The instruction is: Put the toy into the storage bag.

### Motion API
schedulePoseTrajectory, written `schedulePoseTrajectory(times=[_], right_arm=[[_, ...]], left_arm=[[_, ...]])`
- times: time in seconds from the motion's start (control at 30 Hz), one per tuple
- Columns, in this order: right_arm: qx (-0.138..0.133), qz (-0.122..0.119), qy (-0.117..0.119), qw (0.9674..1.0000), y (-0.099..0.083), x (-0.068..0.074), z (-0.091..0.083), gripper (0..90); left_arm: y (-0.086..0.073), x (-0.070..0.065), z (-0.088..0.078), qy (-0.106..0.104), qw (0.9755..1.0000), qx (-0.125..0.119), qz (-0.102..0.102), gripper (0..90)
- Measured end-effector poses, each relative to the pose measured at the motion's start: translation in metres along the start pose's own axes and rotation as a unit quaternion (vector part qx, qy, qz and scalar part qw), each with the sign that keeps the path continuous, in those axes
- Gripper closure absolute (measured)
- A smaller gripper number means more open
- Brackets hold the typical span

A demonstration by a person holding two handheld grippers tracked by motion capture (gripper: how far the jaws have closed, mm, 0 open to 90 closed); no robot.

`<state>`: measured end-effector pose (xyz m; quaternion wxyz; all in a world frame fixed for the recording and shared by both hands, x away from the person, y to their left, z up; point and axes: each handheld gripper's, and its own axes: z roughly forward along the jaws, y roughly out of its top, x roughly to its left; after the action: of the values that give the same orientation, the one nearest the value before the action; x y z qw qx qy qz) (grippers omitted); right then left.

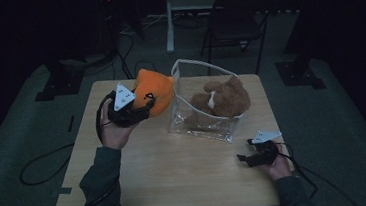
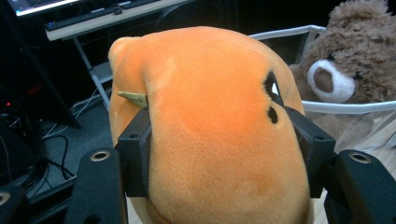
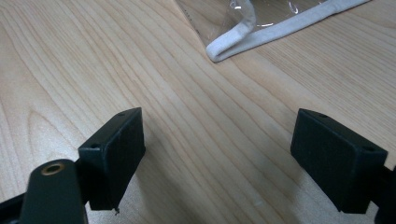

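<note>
An orange plush toy (image 1: 154, 91) hangs above the table's far left part, just left of a clear plastic bag (image 1: 204, 123). My left gripper (image 1: 143, 105) is shut on it; in the left gripper view the black pads press into both sides of the orange plush toy (image 2: 215, 135). A brown teddy bear (image 1: 223, 98) sits inside the bag, and the brown teddy bear (image 2: 352, 74) shows to the right behind the bag's white rim. My right gripper (image 1: 243, 159) rests low over the table's near right part. Its jaws stand wide apart over bare wood in the right gripper view, my right gripper (image 3: 233, 158) holding nothing.
The wooden table (image 1: 176, 169) is small, with its edges close on all sides. A corner of the bag with its white trim (image 3: 261, 32) lies ahead of the right gripper. A folding chair (image 1: 236, 20) and a desk leg (image 1: 168, 19) stand on the floor behind the table.
</note>
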<state>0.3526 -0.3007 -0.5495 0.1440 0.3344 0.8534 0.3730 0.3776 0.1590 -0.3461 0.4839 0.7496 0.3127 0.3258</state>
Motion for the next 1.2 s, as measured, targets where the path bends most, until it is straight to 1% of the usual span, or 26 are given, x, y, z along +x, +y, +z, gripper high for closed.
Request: schedulePoseTrajectory(times=[0.23, 0.53, 0.63, 1.2], right_arm=[[0.001, 0.000, 0.000, 1.0000, 0.000, 0.000, 0.000, 16.9], [0.001, 0.000, 0.000, 1.0000, 0.000, 0.000, 0.000, 16.9], [0.001, 0.000, 0.000, 1.0000, 0.000, 0.000, 0.000, 16.9], [0.000, 0.000, 0.000, 1.0000, 0.000, 0.000, 0.000, 16.9]], left_arm=[[0.006, -0.003, 0.001, -0.006, 1.0000, -0.004, 0.007, 38.2], [0.013, -0.005, 0.002, -0.007, 0.9998, -0.011, 0.012, 38.1], [0.014, -0.005, 0.003, -0.007, 0.9998, -0.009, 0.015, 38.1], [0.023, -0.006, 0.004, -0.011, 0.9996, -0.021, 0.017, 38.1]])
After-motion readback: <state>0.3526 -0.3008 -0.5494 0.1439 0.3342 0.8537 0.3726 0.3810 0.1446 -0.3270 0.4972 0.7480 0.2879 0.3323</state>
